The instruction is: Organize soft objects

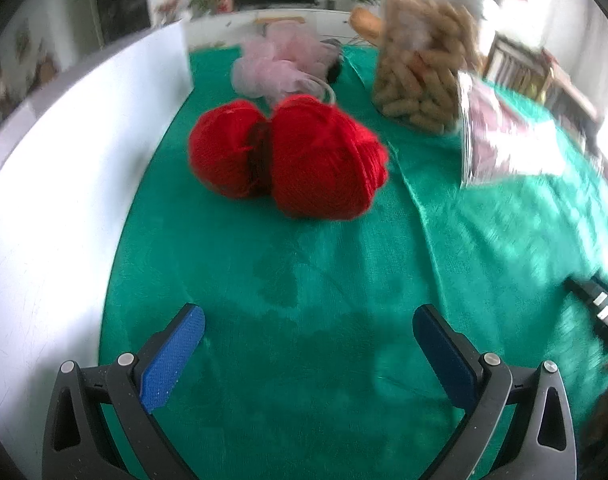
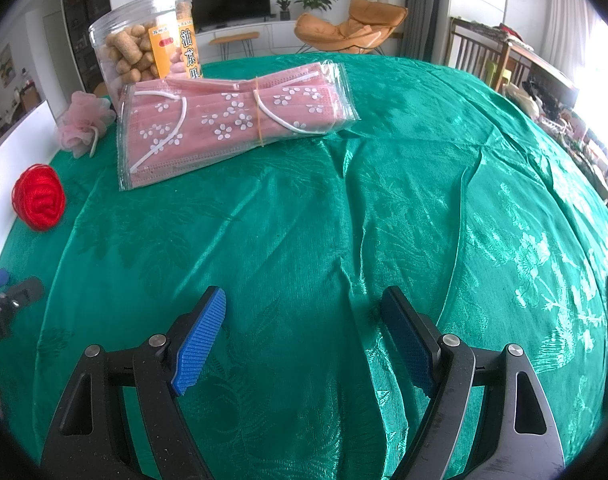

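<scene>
**Both claws empty, first pick not yet made**

The desk under its shiny green patterned cloth [image 2: 384, 200] carries everything. A white panel [image 1: 64, 200] stands along its left edge. Next largest is the clear plastic jar of tan snack sticks [image 2: 144, 44], a hard thing, with the pink flower-print face masks in their clear bag [image 2: 232, 120] lying against its front. The red ball of yarn [image 1: 288, 152] sits near the panel, the pink mesh bath puff [image 1: 280, 64] just behind it. The left claw [image 1: 308, 332] and right claw [image 2: 304, 320] both hover spread, gripping nothing. Judging by this, sorting is at its start; the left claw faces the yarn and would need to advance and close gently.
</scene>
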The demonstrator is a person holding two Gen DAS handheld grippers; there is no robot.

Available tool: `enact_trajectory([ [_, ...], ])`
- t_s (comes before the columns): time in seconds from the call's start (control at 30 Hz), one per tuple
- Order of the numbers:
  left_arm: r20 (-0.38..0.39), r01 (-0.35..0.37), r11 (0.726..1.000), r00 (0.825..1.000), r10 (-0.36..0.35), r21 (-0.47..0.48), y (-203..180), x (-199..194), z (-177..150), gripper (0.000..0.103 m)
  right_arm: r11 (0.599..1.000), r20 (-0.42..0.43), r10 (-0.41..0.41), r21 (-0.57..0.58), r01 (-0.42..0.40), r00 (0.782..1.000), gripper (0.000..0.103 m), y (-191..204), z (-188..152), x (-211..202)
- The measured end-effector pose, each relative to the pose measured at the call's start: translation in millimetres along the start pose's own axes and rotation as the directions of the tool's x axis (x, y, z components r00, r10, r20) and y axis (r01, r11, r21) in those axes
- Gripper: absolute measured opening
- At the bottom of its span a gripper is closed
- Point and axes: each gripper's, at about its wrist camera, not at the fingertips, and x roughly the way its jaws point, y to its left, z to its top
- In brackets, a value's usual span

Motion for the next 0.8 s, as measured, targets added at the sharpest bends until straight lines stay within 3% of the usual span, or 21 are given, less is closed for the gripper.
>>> enact_trajectory([
  [0.1,0.065,0.1,0.987,0.994,-0.093,-0.123,16,-11,13,0.103,1.0,0.0,0.0,0.0,0.0,1.0,0.082,0,0,0],
  [0.23,0.063,0.129,0.979,0.991,-0.121,-0.159,14,3,56,0.103,1.0,0.0,0.0,0.0,0.0,1.0,0.082,0,0,0],
  [0.37,0.028,0.044,0.99,0.999,-0.04,-0.136,3,36,87,0.103,1.0,-0.001,0.0,0.0,0.0,1.0,0.082,0,0,0],
  [0.5,0.03,-0.036,0.999,0.999,0.037,-0.024,-12,54,95,0.1,1.0,-0.001,0.0,0.0,0.0,1.0,0.082,0,0,0],
  [0.53,0.053,-0.045,0.999,0.998,0.044,0.001,-13,52,92,0.094,1.0,-0.001,0.0,0.0,0.0,1.0,0.082,1,0,0],
  [0.57,0.081,-0.056,0.998,0.995,0.055,0.011,-12,48,89,0.069,1.0,-0.001,0.0,0.0,0.0,1.0,0.082,0,0,0],
  [0.6,0.098,-0.071,0.997,0.993,0.069,0.018,-11,45,85,0.05,1.0,-0.001,0.0,0.0,0.0,1.0,0.083,0,0,0],
  [0.8,0.129,-0.011,1.0,0.992,0.01,0.011,4,24,51,0.046,1.0,-0.001,0.0,0.0,0.0,1.0,0.083,0,0,0],
])
